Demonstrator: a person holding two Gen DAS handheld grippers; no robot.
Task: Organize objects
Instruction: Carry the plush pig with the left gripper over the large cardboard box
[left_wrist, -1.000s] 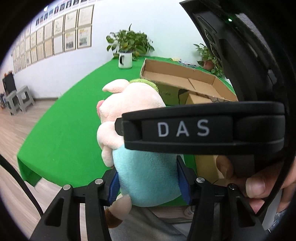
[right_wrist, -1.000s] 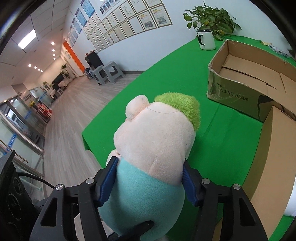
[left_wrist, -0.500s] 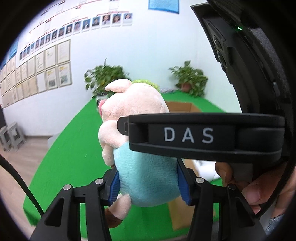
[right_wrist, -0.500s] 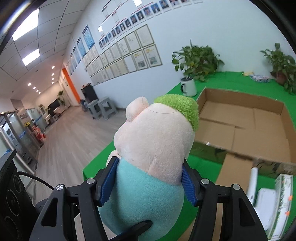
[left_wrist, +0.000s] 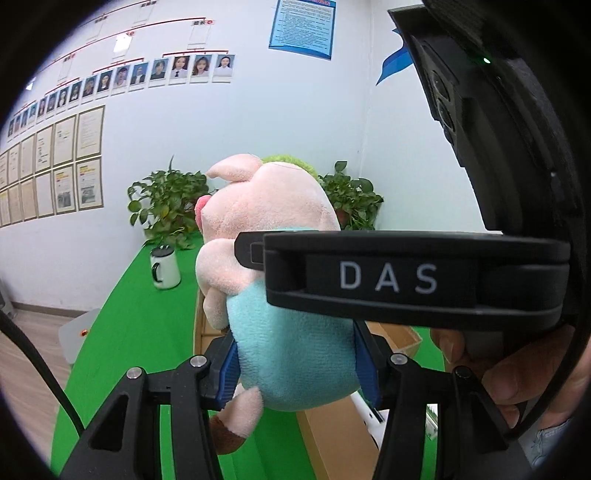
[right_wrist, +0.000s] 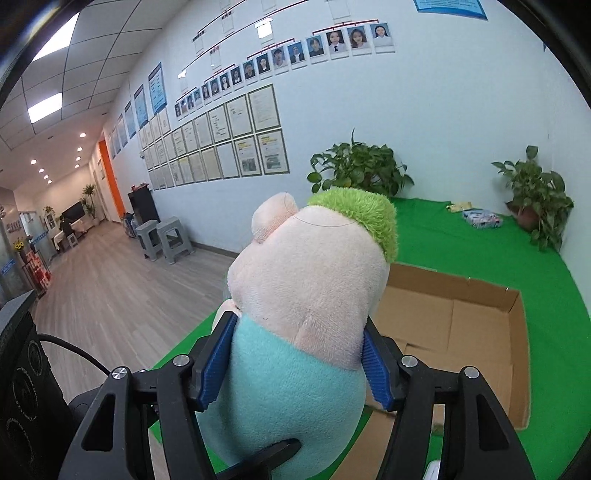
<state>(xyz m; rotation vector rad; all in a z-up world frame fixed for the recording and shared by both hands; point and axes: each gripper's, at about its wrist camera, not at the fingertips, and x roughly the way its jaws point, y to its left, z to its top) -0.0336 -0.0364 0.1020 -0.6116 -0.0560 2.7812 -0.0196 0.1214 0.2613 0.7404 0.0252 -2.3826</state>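
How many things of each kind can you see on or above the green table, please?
Plush pig: 1
Cardboard box: 1
Potted plants: 2
White mug: 1
Small packets at the far edge: 2
Total: 7

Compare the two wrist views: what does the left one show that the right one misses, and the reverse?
Only the left wrist view shows the white mug, the toy's snout and foot, the person's hand and the right device's body marked DAS. Only the right wrist view shows the cardboard box open and empty as far as visible, the corridor and grey stools. Both show the plush pig clamped at its teal body by both grippers, left and right, the green table and potted plants.
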